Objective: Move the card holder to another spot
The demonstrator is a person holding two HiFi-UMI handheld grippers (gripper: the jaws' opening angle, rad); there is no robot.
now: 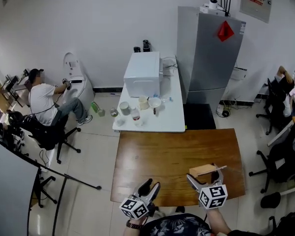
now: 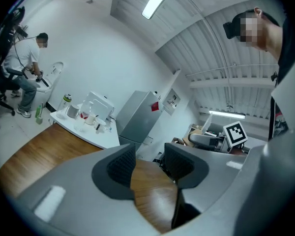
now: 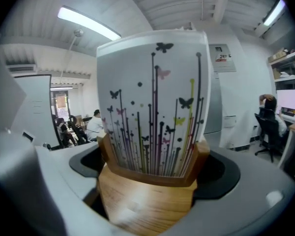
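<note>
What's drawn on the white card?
Butterflies among thin black, purple and green lines. The card shows best in the right gripper view.

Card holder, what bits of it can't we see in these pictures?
Whether the card holder touches the table: head view, the right gripper covers its base.
Its underside: right gripper view, it sinks behind the gripper's body.
What is behind it: right gripper view, the butterfly card blocks the middle.
The card's pattern: head view, too small.
</note>
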